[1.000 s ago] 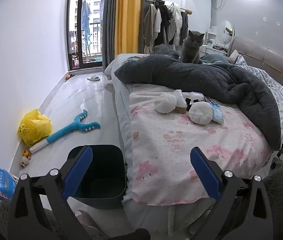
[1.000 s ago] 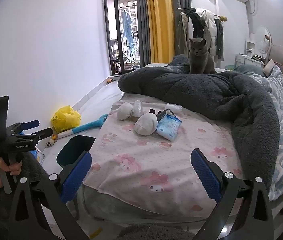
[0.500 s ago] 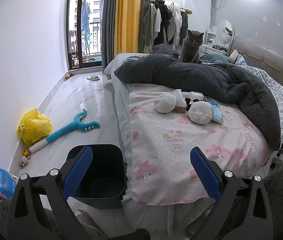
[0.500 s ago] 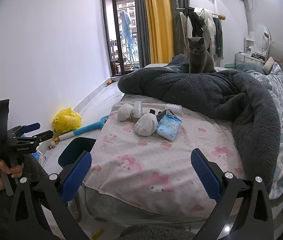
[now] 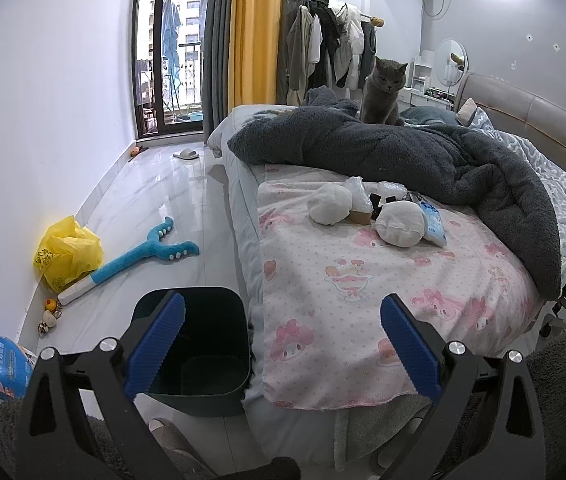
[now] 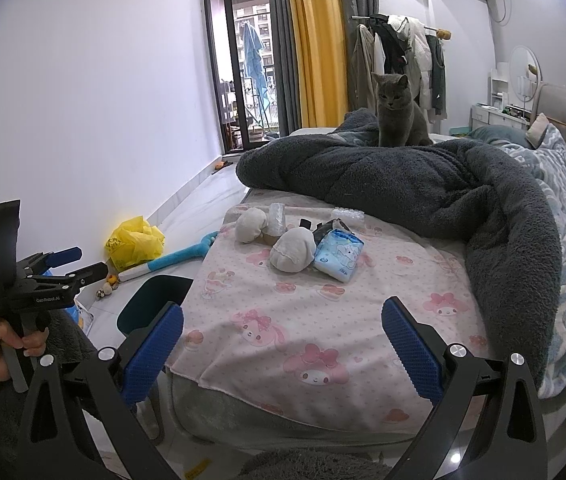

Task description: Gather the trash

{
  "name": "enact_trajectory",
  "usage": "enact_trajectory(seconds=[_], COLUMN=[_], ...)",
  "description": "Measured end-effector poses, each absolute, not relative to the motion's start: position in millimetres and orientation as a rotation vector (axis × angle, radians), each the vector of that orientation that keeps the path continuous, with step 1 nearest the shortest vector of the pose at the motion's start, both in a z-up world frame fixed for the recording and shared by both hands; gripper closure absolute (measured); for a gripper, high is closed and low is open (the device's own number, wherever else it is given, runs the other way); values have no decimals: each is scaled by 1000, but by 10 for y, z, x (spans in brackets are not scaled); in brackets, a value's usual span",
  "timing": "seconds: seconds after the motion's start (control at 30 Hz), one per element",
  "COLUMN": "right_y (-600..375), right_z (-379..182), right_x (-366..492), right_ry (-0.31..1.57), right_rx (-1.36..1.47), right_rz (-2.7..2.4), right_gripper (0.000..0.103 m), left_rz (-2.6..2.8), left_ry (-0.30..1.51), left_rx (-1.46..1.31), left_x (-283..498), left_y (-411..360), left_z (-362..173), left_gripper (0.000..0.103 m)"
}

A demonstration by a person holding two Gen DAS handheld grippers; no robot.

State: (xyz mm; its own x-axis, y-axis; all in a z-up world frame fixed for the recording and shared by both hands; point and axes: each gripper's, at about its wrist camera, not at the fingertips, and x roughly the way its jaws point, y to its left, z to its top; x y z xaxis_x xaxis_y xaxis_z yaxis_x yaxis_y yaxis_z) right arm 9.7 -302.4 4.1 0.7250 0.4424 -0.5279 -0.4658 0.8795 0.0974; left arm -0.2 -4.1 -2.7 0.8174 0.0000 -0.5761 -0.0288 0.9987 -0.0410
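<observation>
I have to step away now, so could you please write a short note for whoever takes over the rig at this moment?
Left gripper: open, empty, held over the bed's foot, above the bin.
Right gripper: open, empty, aimed at the bed.
Trash: two white wads, a blue packet, clear wrappers and small dark bits, clustered on the pink sheet before the grey blanket.
Bin: on the floor beside the bed; looks empty.
Done: nothing collected.
Left: move every piece into the bin. A cat sits behind the blanket.
</observation>
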Motion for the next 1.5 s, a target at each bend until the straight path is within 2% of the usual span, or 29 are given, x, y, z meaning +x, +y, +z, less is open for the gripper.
enact_trajectory(seconds=[1.5], right_y=[-3041], right_z=[109], right_x=[116], right_ry=[570], right_rx=[-41], right_rz=[479], right_gripper=[3], left_rz=[8], left_ry=[621], left_rx=[-64], left_x=[-43], left_y=[-122], left_z=[-128], left_gripper=[3])
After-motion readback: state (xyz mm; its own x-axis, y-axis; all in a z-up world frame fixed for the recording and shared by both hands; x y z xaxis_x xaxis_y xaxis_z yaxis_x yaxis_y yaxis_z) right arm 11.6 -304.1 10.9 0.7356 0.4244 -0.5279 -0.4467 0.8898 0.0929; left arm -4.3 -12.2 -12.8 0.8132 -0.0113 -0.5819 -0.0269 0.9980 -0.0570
